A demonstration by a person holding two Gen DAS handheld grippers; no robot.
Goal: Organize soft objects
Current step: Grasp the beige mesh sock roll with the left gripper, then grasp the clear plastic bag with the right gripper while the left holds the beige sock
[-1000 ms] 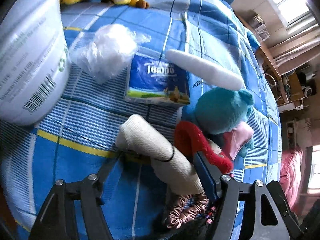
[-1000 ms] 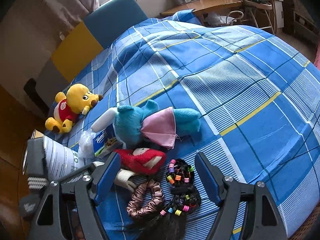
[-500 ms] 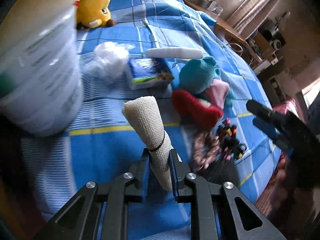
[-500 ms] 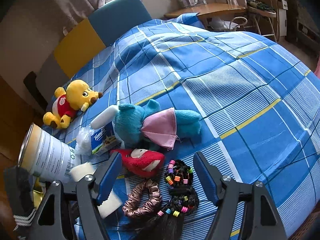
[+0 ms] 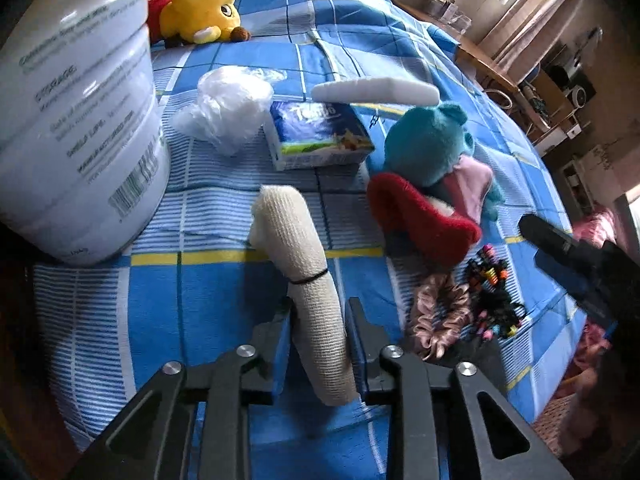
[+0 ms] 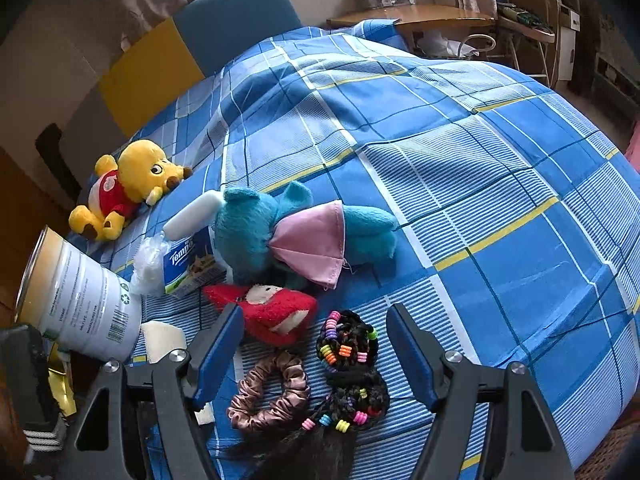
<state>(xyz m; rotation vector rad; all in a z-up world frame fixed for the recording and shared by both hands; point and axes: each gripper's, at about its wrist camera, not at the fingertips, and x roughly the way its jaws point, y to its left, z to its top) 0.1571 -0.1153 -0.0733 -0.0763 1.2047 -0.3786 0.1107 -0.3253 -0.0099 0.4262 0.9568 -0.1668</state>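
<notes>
Between left tongs point(image 5: 318, 320) — clamped — cream bandage roll point(image 5: 304, 276).

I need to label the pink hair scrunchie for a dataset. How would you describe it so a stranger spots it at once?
On the blue checked bedspread, look at the near edge, just in front of the red plush. The pink hair scrunchie lies flat there, touching the black braided hairpiece. It is a glossy, gathered satin ring without beads, whereas the hairpiece carries bright coloured beads.

The big white can point(image 5: 76, 120) is getting cropped by the left wrist view's edge, its label print blurring out, and the dark hairpiece point(image 6: 304, 452) is running off the right view's bottom.
</notes>
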